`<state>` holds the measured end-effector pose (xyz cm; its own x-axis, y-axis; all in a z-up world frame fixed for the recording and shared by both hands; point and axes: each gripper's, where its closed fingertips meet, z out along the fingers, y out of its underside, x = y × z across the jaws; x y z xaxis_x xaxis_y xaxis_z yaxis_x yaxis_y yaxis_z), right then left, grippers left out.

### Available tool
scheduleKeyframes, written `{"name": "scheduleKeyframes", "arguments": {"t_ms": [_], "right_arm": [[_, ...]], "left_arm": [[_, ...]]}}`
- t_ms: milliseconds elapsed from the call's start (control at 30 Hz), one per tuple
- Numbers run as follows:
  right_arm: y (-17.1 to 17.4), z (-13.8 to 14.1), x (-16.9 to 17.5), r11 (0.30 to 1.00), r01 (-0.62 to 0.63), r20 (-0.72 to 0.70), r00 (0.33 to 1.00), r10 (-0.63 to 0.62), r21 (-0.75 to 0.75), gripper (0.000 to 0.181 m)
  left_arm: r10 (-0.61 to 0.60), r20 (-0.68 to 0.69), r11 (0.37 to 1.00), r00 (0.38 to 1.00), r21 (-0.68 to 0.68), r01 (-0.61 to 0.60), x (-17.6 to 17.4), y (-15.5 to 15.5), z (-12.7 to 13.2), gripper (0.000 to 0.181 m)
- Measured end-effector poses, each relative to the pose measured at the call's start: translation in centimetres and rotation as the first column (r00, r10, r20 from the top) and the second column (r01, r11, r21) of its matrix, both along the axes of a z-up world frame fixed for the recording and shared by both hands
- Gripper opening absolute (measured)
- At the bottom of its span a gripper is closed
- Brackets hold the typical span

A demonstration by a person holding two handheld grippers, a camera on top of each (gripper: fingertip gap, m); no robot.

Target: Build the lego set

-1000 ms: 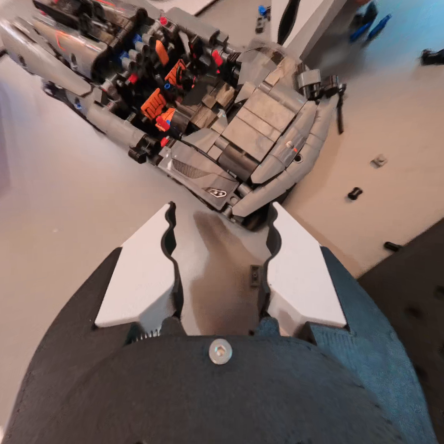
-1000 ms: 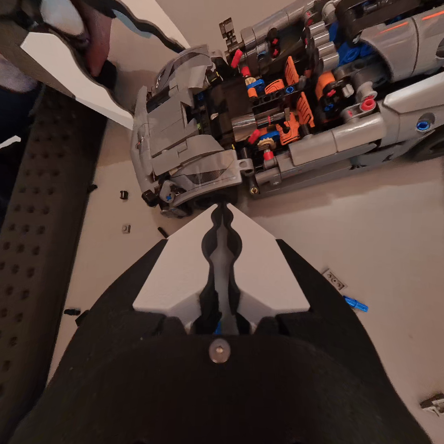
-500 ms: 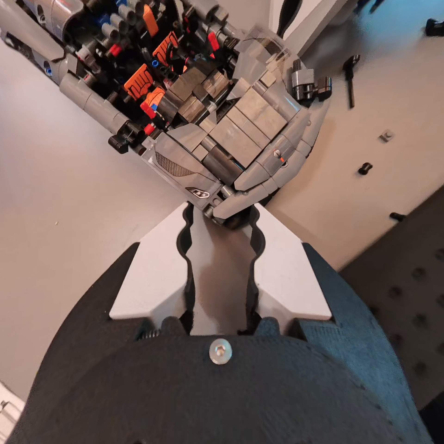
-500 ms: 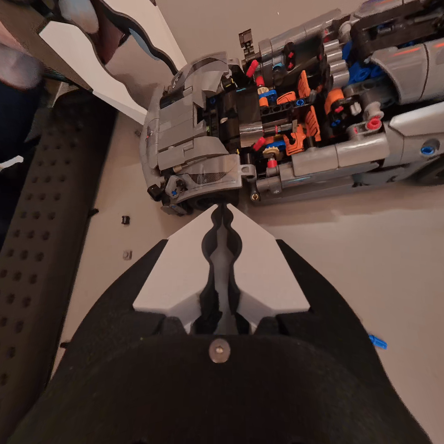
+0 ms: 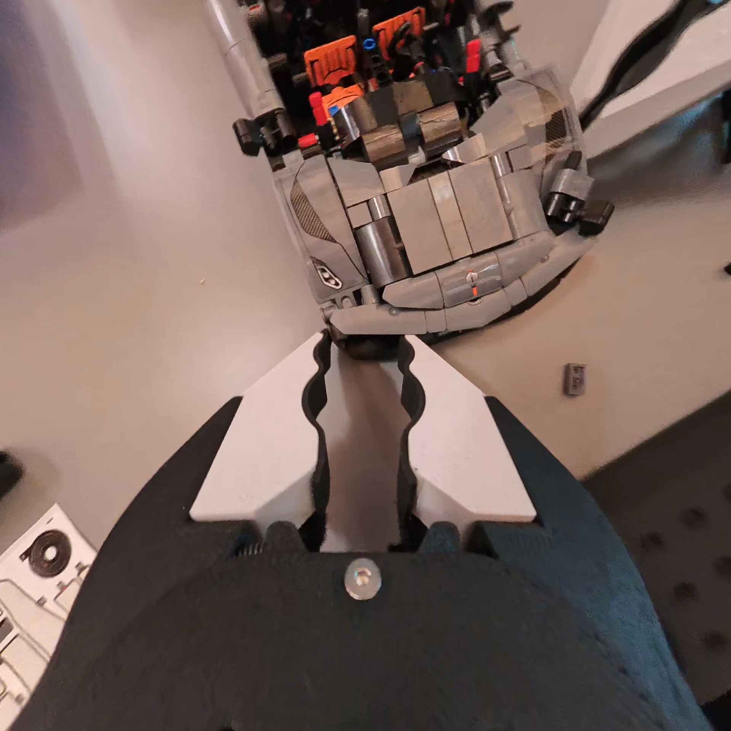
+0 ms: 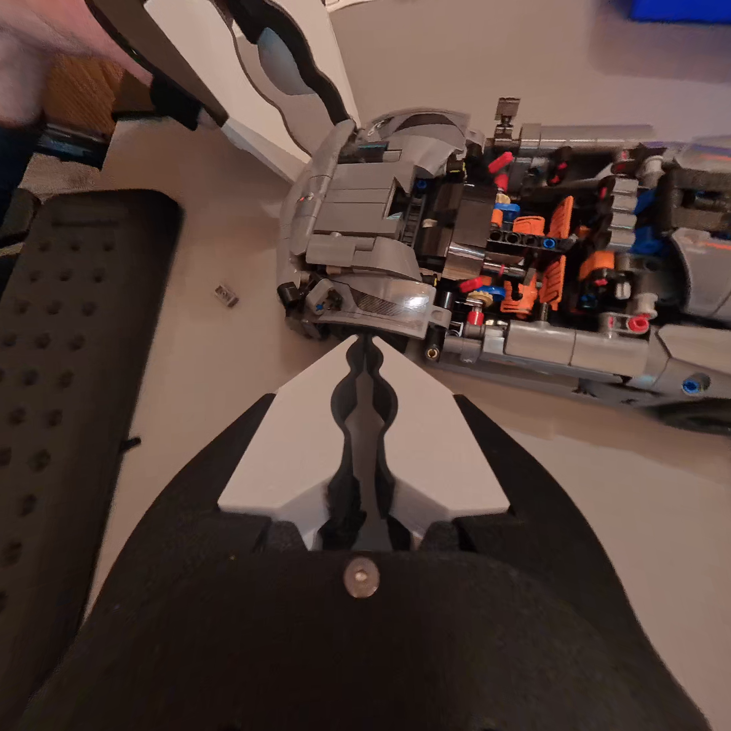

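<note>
Lego car [image 5: 431, 221], grey and half-built, lies on the desk [image 5: 118, 277] near its dark-matted edge, nose meeting the parted left tongs [image 5: 366, 348] head-on, long axis straight ahead, while the closed, empty right tongs [image 6: 364, 341] touch its flank.

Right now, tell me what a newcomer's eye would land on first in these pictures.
The half-built grey lego car dominates, lying on the pale table with orange seats and red and blue pins exposed in its open middle. The left gripper, jaws open, sits at the car's nose, while the right gripper, jaws shut, touches its side. A small grey plate lies loose nearby.
</note>
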<state>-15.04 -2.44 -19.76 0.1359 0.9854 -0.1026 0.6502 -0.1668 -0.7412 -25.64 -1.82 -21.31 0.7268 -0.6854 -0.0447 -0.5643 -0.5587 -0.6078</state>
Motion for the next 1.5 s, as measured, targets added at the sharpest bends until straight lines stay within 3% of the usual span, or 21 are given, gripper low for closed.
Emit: {"name": "scheduleKeyframes", "arguments": {"t_ms": [167,233,300,467,600,667,867,1133,1267,1500], "right_arm": [[-1.3,0.1,-3.7,0.999,-0.032,-0.028,0.999,0.033,0.022,0.000],[-1.9,-0.3,-5.4,0.997,-0.055,-0.021,0.998,0.056,0.048,0.000],[-2.4,-0.4,-5.7,0.994,-0.086,0.004,0.996,0.086,0.073,0.000],[-0.5,3.0,-2.3,0.995,-0.094,-0.112,0.989,0.096,0.024,0.005],[3.6,3.8,1.9,1.000,0.010,-0.133,0.991,-0.010,0.002,0.010],[5.3,3.7,3.4,0.998,0.064,-0.148,0.987,-0.064,-0.002,0.010],[8.5,1.2,4.5,0.983,0.174,-0.108,0.980,-0.168,0.050,0.022],[8.1,0.5,2.6,0.981,0.159,-0.120,0.982,-0.146,0.112,0.029],[7.6,0.5,2.1,0.984,0.141,-0.138,0.982,-0.126,0.110,0.029],[5.5,0.5,0.6,0.994,0.045,-0.142,0.989,-0.030,0.103,0.027]], "left_arm": [[0.134,-0.006,0.991,0.991,0.028,-0.133,-3.3,1.5,0.1,0.029],[0.268,-0.003,0.962,0.964,0.058,-0.267,-5.3,2.7,0.2,0.025],[0.325,-0.003,0.944,0.946,0.065,-0.324,-6.2,2.8,0.2,0.030],[0.418,-0.020,0.894,0.908,0.188,-0.407,-6.9,2.9,2.1,0.039],[0.431,-0.128,0.864,0.893,0.344,-0.368,-6.0,3.3,4.3,0.047],[0.447,-0.178,0.859,0.877,0.360,-0.365,-5.7,3.2,4.9,0.050],[0.315,-0.086,0.896,0.945,0.356,-0.267,-1.1,3.1,6.2,0.057],[0.100,-0.130,0.943,0.986,0.329,-0.052,6.4,3.9,5.2,0.059],[0.054,-0.163,0.952,0.985,0.305,-0.002,8.2,4.6,4.5,0.056],[0.030,-0.174,0.968,0.984,0.252,0.015,7.8,3.6,2.9,0.051]]}}
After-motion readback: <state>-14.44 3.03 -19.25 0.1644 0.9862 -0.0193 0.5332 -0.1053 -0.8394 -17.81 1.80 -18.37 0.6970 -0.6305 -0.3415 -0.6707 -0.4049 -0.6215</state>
